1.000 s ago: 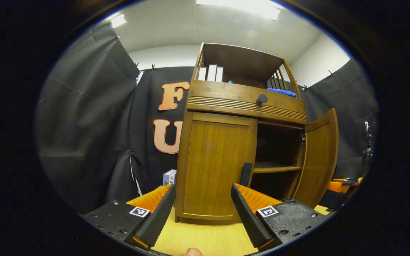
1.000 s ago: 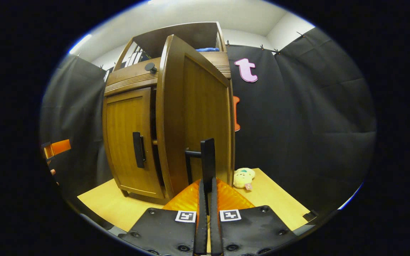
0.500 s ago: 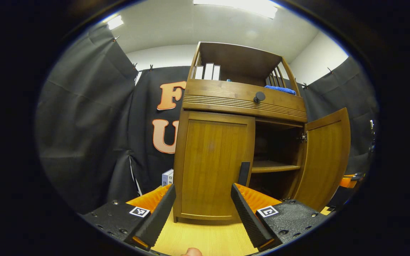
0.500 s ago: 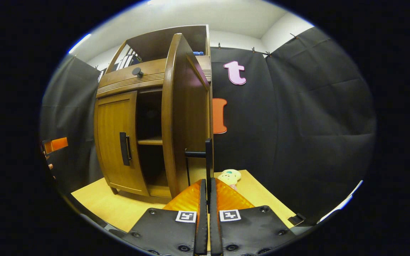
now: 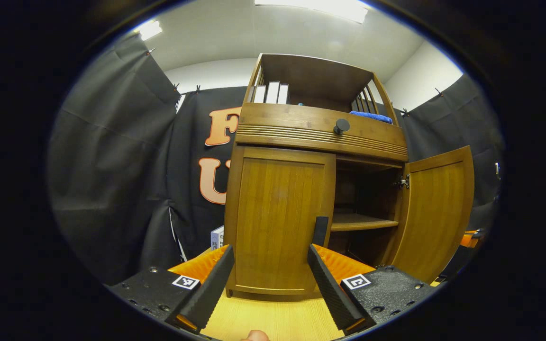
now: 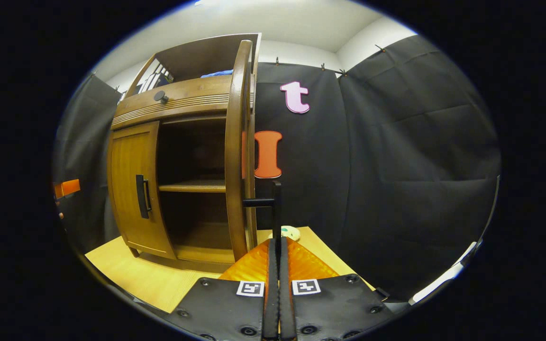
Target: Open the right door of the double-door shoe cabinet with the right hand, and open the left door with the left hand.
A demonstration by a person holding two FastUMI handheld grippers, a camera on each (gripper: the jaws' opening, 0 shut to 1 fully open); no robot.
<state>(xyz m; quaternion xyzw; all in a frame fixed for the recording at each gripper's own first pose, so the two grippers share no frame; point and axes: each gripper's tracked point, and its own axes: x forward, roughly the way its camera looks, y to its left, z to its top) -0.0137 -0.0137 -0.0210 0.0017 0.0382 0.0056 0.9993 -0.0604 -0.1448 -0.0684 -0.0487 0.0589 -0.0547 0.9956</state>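
Held the right handle (image 6: 276,208) pinched in the right gripper (image 6: 275,242), fingers narrowed onto it. Had the right door (image 6: 238,142) swung wide, edge-on at the right of the shoe cabinet (image 5: 320,132). Held the left gripper (image 5: 269,249) spread wide, near the closed left door (image 5: 277,213). Probably best done by shifting right to straddle the left handle (image 5: 321,230), pinching squarely, then pulling in an arc around the far-left hinges.

- Left gripper (image 5: 269,284) at bottom centre of left gripper view, jaws spread wide
- Right gripper (image 6: 277,265) at bottom centre of right gripper view, jaws pressed nearly together
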